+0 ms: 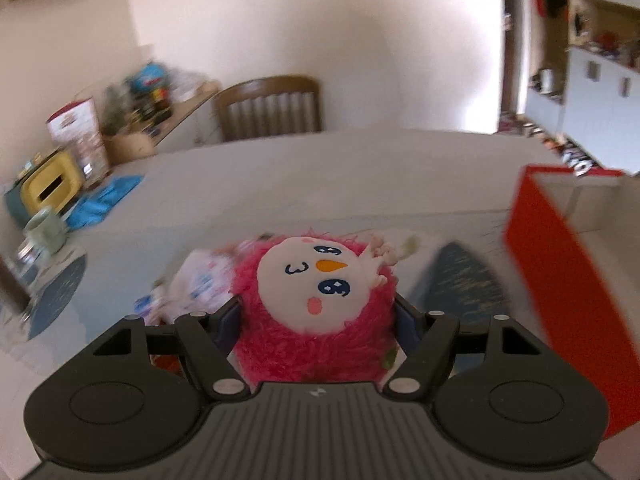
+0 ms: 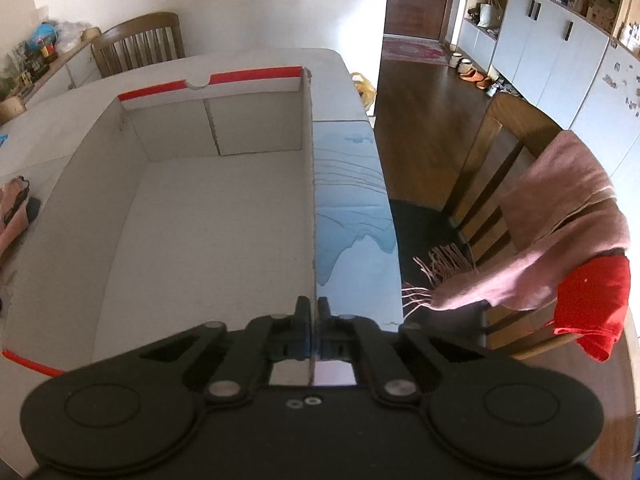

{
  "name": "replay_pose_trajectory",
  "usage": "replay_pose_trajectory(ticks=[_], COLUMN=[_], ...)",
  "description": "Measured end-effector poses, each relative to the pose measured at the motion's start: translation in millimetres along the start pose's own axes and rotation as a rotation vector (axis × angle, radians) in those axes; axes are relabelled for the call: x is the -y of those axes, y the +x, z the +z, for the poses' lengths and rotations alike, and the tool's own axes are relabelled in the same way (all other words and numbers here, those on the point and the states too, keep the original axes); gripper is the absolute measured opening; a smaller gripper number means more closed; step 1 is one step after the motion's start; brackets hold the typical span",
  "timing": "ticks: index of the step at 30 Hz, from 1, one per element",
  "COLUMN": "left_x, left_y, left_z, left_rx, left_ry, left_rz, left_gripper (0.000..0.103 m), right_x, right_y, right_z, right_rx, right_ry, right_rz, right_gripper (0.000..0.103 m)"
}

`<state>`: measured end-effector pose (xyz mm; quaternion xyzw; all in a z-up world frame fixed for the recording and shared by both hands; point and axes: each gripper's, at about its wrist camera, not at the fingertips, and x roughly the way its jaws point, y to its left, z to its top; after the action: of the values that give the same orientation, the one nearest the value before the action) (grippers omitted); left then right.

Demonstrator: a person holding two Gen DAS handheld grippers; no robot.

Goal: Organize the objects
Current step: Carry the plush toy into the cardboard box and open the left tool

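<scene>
Gripped between the left claw (image 1: 316, 320)'s wide-set pads, the pink plush toy (image 1: 316, 300) sits at lower centre; the red box (image 1: 568, 280) stands at right. Right claw (image 2: 312, 312) pinches the box's side wall, interior empty.

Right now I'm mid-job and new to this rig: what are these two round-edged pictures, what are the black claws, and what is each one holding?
No robot arm here: a person carries a two-finger gripper in each hand, and a fisheye camera on each looks along its fingers, so each picture shows its own claw at the bottom.

Left wrist view: the left gripper clasps a pink plush toy with a white face, above the table. A red box stands to its right.

Right wrist view: the right gripper is shut on that cardboard box's side wall, looking into its bare inside. A blue mat lies beside the box, and a pink scarf hangs on a chair.
</scene>
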<state>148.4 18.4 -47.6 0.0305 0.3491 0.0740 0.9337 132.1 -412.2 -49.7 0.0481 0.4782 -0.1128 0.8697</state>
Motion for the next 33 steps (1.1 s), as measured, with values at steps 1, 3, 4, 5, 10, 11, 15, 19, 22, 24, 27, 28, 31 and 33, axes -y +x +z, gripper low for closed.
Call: replay_pose_trajectory(ticks=[1,3,4,5,10,11,15,19,22,24,27,28,31,33], left_x=[7,22,29,38,85,96,132,172,198,212,225,228,237,243], left_y=[-5,-15,-20,-25,-38,-39,-35,-25,-7,8,26,31,44,50], left_z=[4,14,18,23,42,46,53,53,53,50,44,43,38,37], left_rx=[0.011,0.038,0.046,0.055,0.079,0.076,0.043,0.014,-0.042,-0.080,-0.141,-0.155,-0.182,-0.206], left_ry=[0.006,0.026,0.037,0.052,0.150,0.168,0.219,0.309,0.353,0.379,0.400,0.403,0.433,0.447], left_rz=[-0.024,-0.076,-0.100,-0.131,-0.252,-0.282,-0.374,-0.433,-0.463,-0.449,-0.457,-0.454,-0.433,-0.425], left_gripper=[0.073,0.073,0.073,0.073,0.074,0.074,0.074,0.074,0.074,0.074,0.074,0.074,0.074,0.074], right_x=[1,3,4,4,5,3,1,0,1,0,-1,-2,-4,-7], right_y=[0,-1,0,0,-1,-1,-3,-3,-4,-4,-4,-5,-5,-5], right_z=[0,0,0,-1,0,0,0,-1,-1,-2,-3,-3,-3,-3], right_rx=[0.003,0.006,0.007,0.008,0.003,0.002,-0.005,-0.007,-0.007,-0.007,-0.006,-0.006,-0.009,-0.012], right_ry=[0.000,0.013,0.016,0.016,0.014,0.013,0.006,0.003,0.000,-0.008,-0.015,-0.018,-0.028,-0.041], right_rz=[0.004,0.000,0.002,0.004,0.004,0.003,0.003,0.002,0.002,-0.002,0.000,0.001,0.006,0.013], right_gripper=[0.001,0.001,0.001,0.001,0.001,0.001,0.002,0.002,0.002,0.002,0.002,0.002,0.003,0.003])
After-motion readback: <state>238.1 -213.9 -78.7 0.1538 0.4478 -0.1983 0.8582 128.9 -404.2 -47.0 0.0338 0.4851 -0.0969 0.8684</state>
